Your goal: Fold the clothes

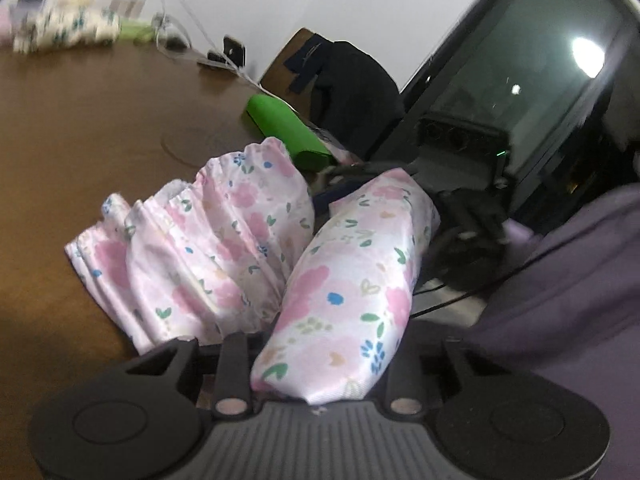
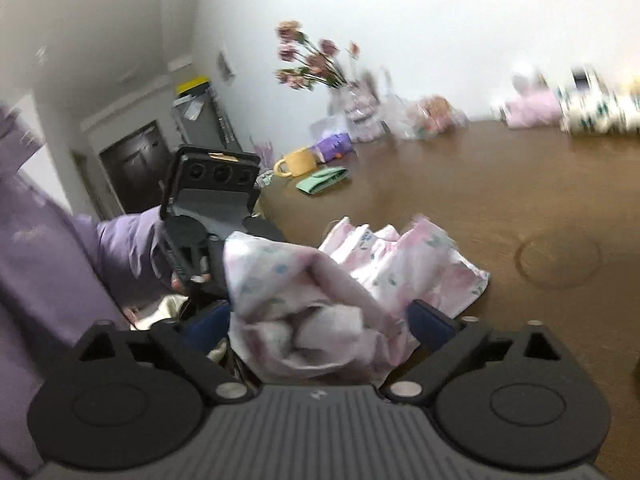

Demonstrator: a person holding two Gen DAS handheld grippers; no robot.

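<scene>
You see a floral garment (image 1: 248, 240) — pale pink with pink blossoms, blue flowers and green leaves — on the brown desk (image 1: 80, 128). A bright green pouch (image 1: 284, 128) lies near the desk's edge. By the far edge sit a yellow mug (image 2: 298, 162) and a mint-green case (image 2: 322, 180); your sleeve (image 2: 120, 244) is lilac.

The left gripper's (image 1: 320, 364) fingertips are buried under the floral garment (image 1: 344, 280), so the pads cannot be seen. Folded clothes (image 2: 600, 110) at the far edge of the table (image 2: 480, 184) are smeared by blur and partly cut off. The purple sleeve (image 2: 36, 240) runs off the frame's left edge.
</scene>
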